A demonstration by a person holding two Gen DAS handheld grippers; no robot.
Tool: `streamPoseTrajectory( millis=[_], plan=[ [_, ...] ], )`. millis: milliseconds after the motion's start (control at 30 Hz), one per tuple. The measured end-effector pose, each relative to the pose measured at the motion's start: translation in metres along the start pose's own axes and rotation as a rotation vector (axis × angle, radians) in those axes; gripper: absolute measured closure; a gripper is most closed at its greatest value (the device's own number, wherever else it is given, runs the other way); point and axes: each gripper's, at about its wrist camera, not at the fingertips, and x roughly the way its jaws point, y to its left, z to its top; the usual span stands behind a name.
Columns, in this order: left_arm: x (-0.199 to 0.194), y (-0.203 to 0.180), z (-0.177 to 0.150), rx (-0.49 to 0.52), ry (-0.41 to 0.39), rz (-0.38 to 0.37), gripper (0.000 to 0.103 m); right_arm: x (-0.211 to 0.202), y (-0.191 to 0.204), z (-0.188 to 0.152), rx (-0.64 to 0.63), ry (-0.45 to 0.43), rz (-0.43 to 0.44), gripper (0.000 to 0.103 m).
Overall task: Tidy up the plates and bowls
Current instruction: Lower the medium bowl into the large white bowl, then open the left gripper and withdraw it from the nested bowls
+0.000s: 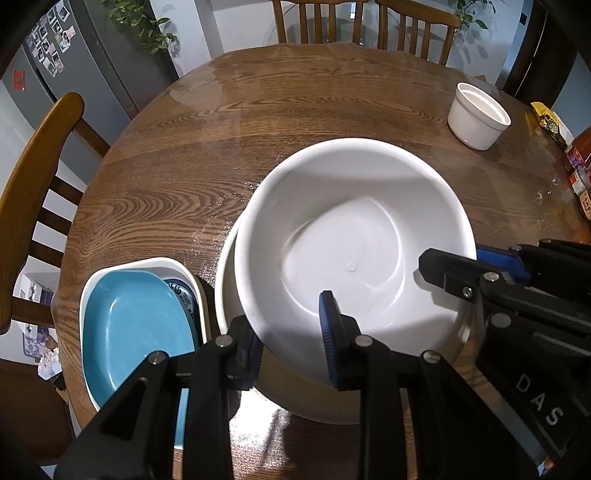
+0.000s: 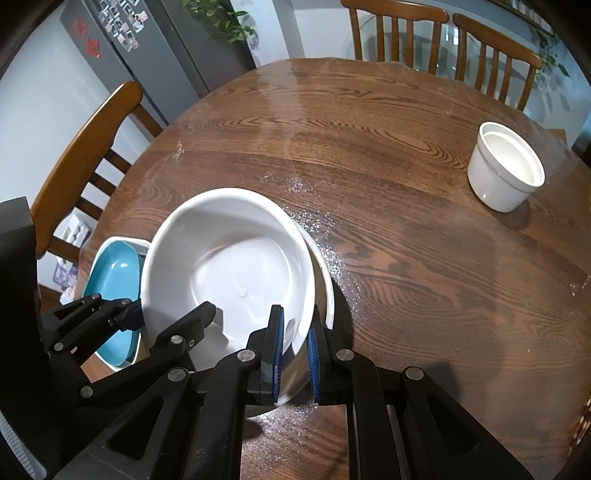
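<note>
Wooden chairs, three of them, stand around a round wooden bench, and a grey fridge with small photos stands behind at the far left, with a green plant on top of it.

At the near left edge of the bench lies a white rectangular dish. Inside it are two plates: a blue-patterned plate, mostly covered, and a turquoise plate on top.

Just beside this stack, toward the middle of the near edge, are two big white bowls. The lower bowl sits on the bench, and the upper bowl is tilted in it and not fully nested.

The left hand-held gripper holds the near-left rim of the upper bowl: one blue pad is inside the bowl, the other is outside, and both look pressed on the wall. The right hand-held gripper is clamped on the near-right rim of the same bowl in the same way, with one finger inside and one outside.

One small white ramekin stands alone near the far right edge, well apart from the bowls. Some boxes and packets crowd the right edge.
</note>
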Motion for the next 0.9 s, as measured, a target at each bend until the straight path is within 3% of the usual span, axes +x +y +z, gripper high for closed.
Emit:
streamPoseTrajectory(
  millis=[500,633,800,900],
  plan=[
    [-0.007,0.001,0.0,-0.007,-0.019,0.0,0.075,-0.01,0.001,0.0,0.001,-0.032,-0.03,0.09],
    [-0.011,0.002,0.0,-0.011,-0.03,-0.002,0.062,-0.012,0.002,0.001,-0.002,-0.043,-0.036,0.09],
    [-0.017,0.002,0.0,-0.018,-0.042,-0.004,0.06,-0.019,0.0,0.001,0.004,-0.061,-0.043,0.09],
    [-0.021,0.001,0.0,-0.019,-0.048,-0.008,0.053,-0.024,-0.004,-0.001,0.016,-0.069,-0.039,0.09]
  ],
)
